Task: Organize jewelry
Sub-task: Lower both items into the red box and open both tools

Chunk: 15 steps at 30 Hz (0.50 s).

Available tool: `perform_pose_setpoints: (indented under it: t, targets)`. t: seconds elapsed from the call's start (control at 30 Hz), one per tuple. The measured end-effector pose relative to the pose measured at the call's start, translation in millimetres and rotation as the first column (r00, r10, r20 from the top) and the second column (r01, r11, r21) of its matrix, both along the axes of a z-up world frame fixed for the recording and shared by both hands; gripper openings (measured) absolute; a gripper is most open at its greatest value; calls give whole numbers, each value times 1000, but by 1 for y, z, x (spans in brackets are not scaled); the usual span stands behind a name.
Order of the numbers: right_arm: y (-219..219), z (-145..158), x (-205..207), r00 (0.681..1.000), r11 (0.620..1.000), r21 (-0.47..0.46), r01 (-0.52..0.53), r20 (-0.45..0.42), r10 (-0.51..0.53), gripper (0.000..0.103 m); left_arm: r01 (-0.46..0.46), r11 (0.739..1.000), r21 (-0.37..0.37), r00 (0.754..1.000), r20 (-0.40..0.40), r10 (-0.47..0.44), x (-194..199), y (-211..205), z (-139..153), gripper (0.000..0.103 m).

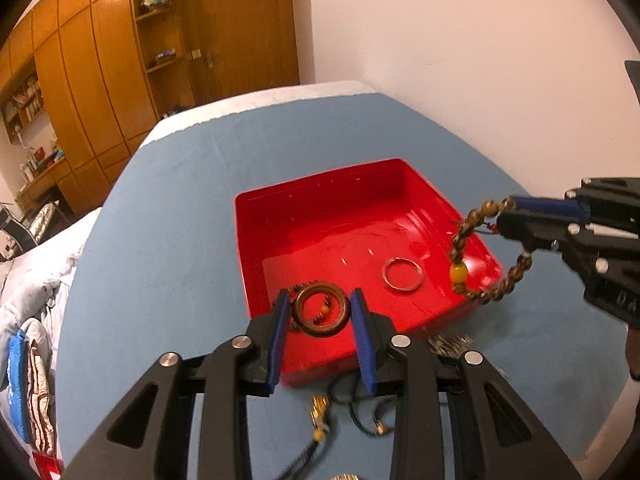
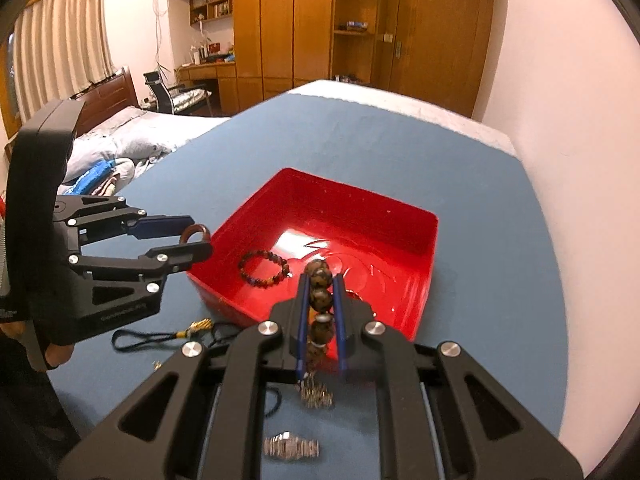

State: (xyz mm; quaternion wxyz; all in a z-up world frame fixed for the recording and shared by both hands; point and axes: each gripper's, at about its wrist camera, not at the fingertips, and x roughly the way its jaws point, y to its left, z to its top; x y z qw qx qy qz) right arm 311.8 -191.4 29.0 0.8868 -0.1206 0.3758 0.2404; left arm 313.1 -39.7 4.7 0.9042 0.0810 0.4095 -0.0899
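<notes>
A red tray (image 1: 320, 196) sits on the blue table (image 1: 180, 200); it also shows in the right wrist view (image 2: 416, 236). My left gripper (image 1: 320, 312) is shut on a brown ring bangle (image 1: 320, 309) over the tray's near left corner; it shows in the right wrist view (image 2: 196, 238) too. My right gripper (image 2: 320, 300) is shut on a brown beaded bracelet (image 2: 320, 300) with a yellow bead (image 1: 458, 273), held over the tray's near right edge. A thin metal bangle (image 1: 403, 275) and a dark beaded bracelet (image 2: 264, 268) lie inside the tray.
On the table before the tray lie a silver watch (image 2: 291, 447), a black cord necklace with gold tassel (image 2: 188, 330) and a small metal chain piece (image 2: 316, 394). A bed (image 2: 120, 144) is at left, a white wall (image 1: 480, 60) at right.
</notes>
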Motion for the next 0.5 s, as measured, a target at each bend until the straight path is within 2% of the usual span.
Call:
perform_pose_setpoints:
  t: [0.2, 0.5]
  targets:
    - [11, -37, 39, 997, 1000, -11, 16, -79, -17, 10, -22, 1000, -4, 996, -82, 21, 43, 4, -38, 31]
    - [16, -83, 75, 983, 998, -44, 43, -175, -50, 11, -35, 999, -2, 987, -159, 35, 76, 9, -76, 31]
